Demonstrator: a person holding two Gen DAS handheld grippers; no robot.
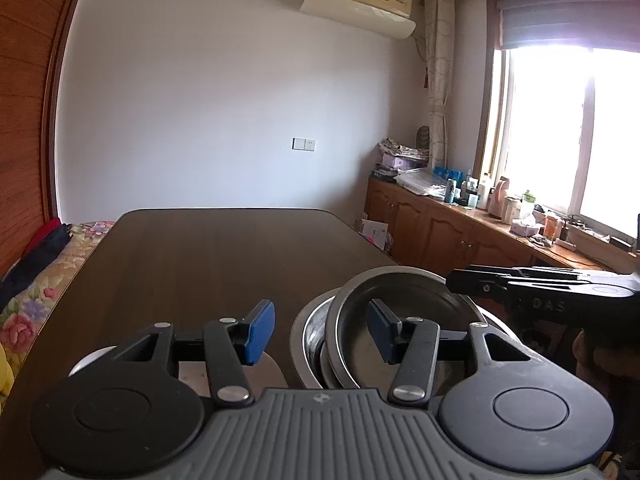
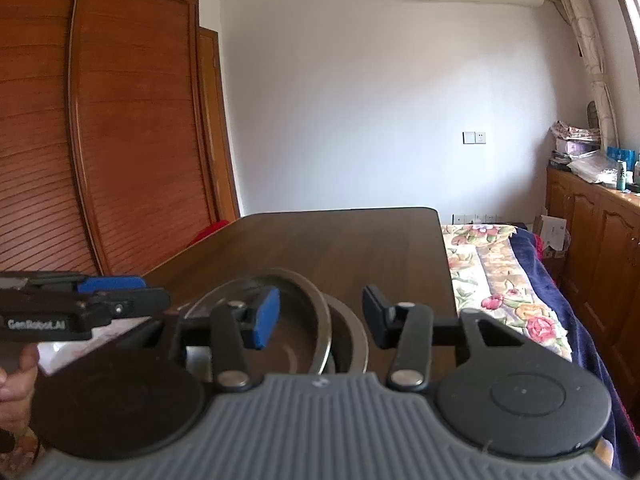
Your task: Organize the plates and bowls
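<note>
A steel plate (image 1: 404,304) leans tilted inside a steel bowl (image 1: 306,334) on the dark wooden table (image 1: 200,260). My left gripper (image 1: 320,332) is open, its right blue pad in front of the plate and its left pad over a white plate (image 1: 272,372) lying flat beside the bowl. My right gripper (image 2: 320,320) is open too. The steel plate's (image 2: 292,344) right rim and the bowl (image 2: 356,336) show in the gap between its pads, and neither pad presses on them. Each gripper shows side-on in the other view: right gripper (image 1: 460,280), left gripper (image 2: 152,298). The white plate (image 2: 72,348) lies under the left one.
A bed with a floral blanket (image 2: 500,280) runs along the table's right side. A wooden wardrobe (image 2: 120,140) stands at the left. Low cabinets (image 1: 440,228) under the window carry bottles and papers. A hand (image 2: 16,376) grips the left tool.
</note>
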